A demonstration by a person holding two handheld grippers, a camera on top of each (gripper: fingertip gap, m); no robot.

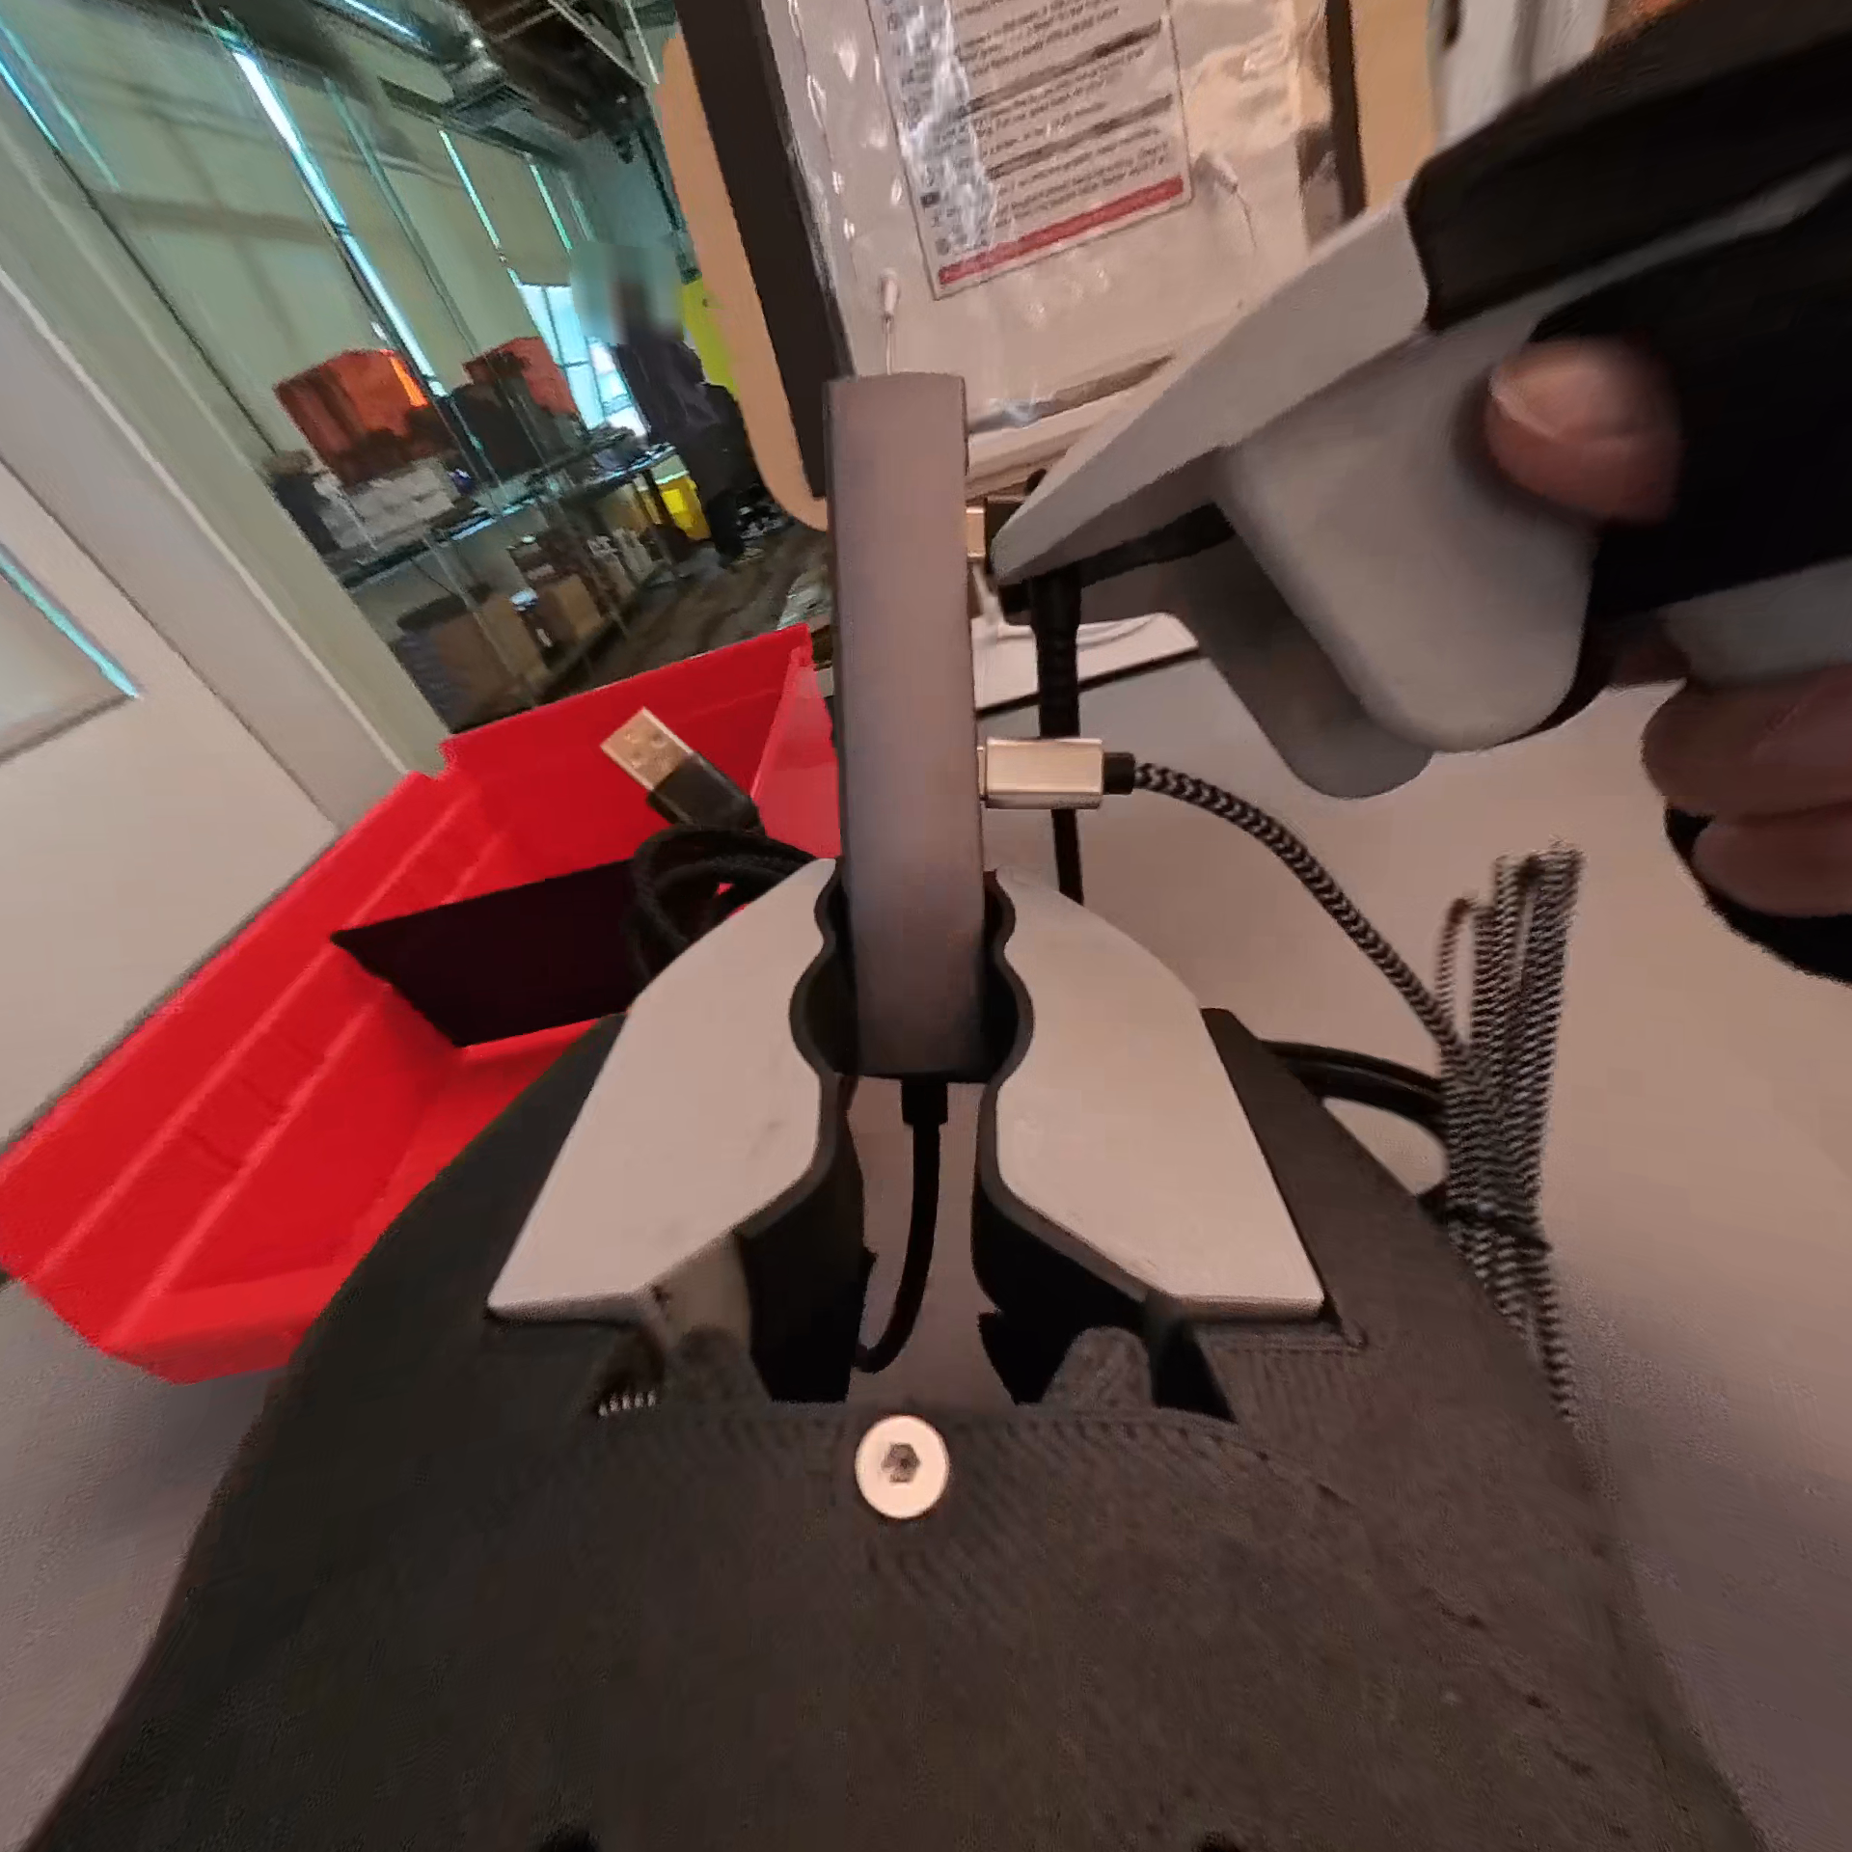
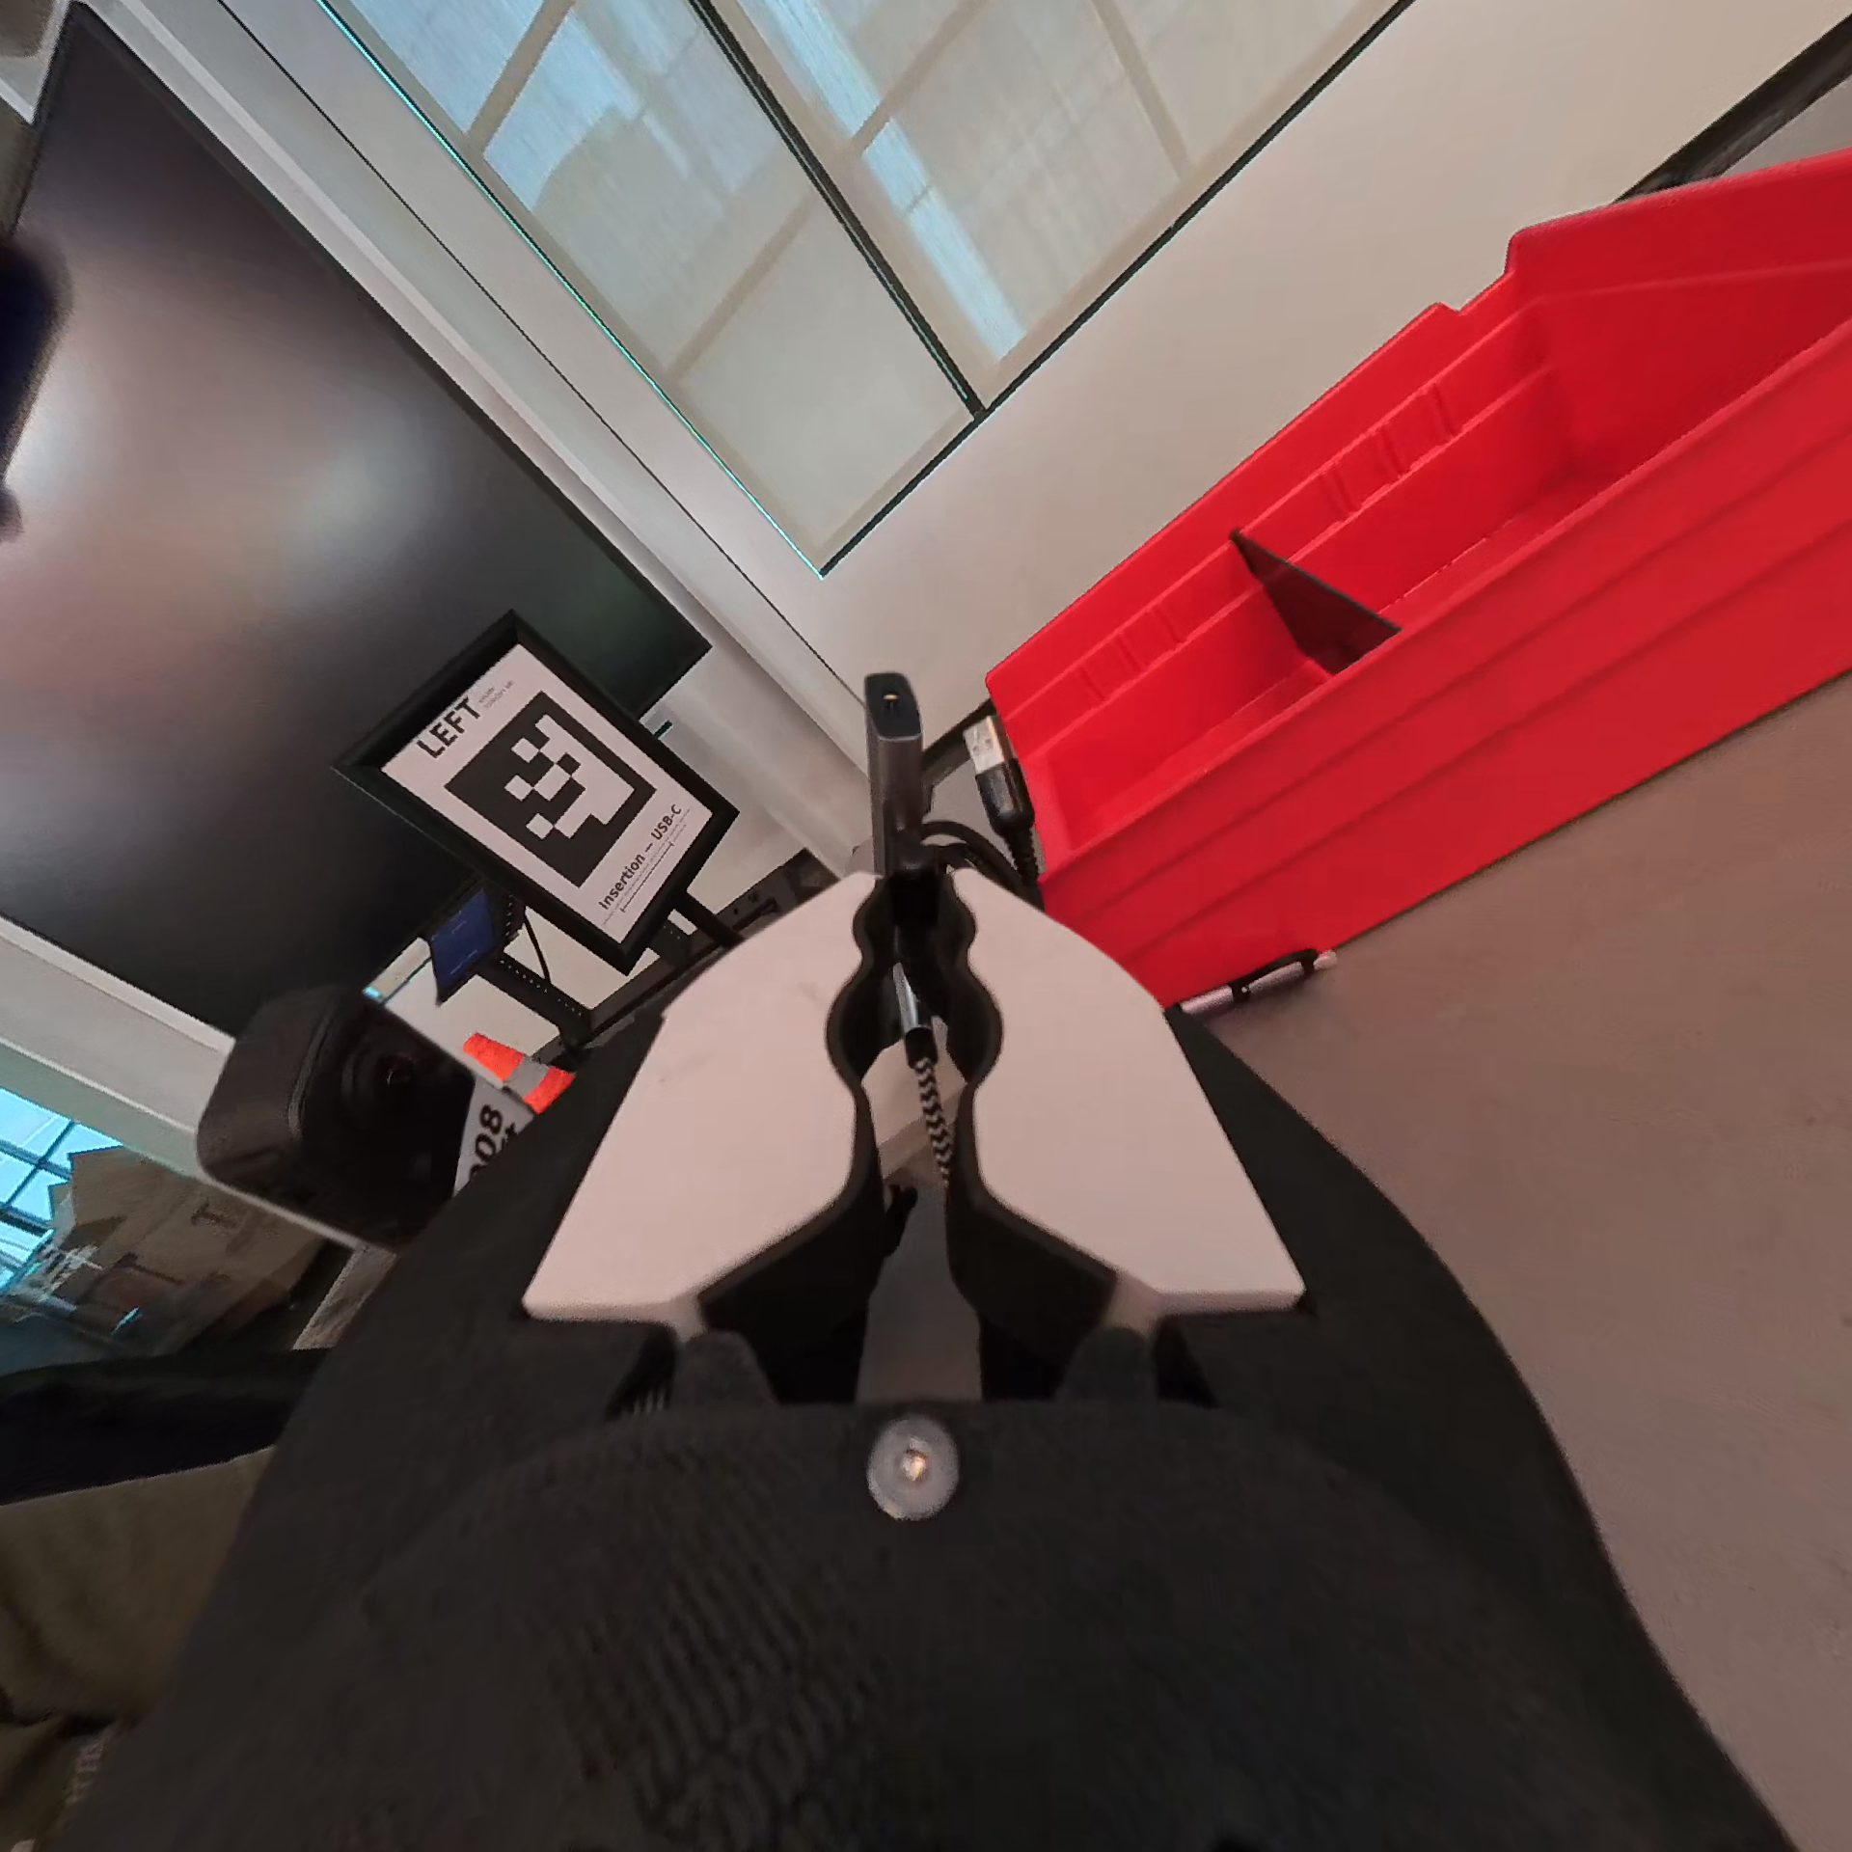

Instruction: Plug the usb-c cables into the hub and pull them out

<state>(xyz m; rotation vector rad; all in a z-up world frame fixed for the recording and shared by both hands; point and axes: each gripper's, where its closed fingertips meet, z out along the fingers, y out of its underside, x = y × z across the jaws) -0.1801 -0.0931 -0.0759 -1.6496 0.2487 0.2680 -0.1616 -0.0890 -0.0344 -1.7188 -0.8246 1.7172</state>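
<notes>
My left gripper is shut on the grey hub and holds it upright above the table. A silver USB-C plug with a black-and-white braided cable sits in the hub's right side. Higher up, my right gripper reaches in from the right, shut on a second plug that sits against the hub's side. In the right wrist view my right gripper is shut on this plug. Its braided cable runs back between the fingers, and the hub stands just beyond.
A red bin with a dark divider stands left of the hub, also in the right wrist view. A black cable with a USB-A plug lies in it. A framed marker sign, a dark monitor and a pen are nearby.
</notes>
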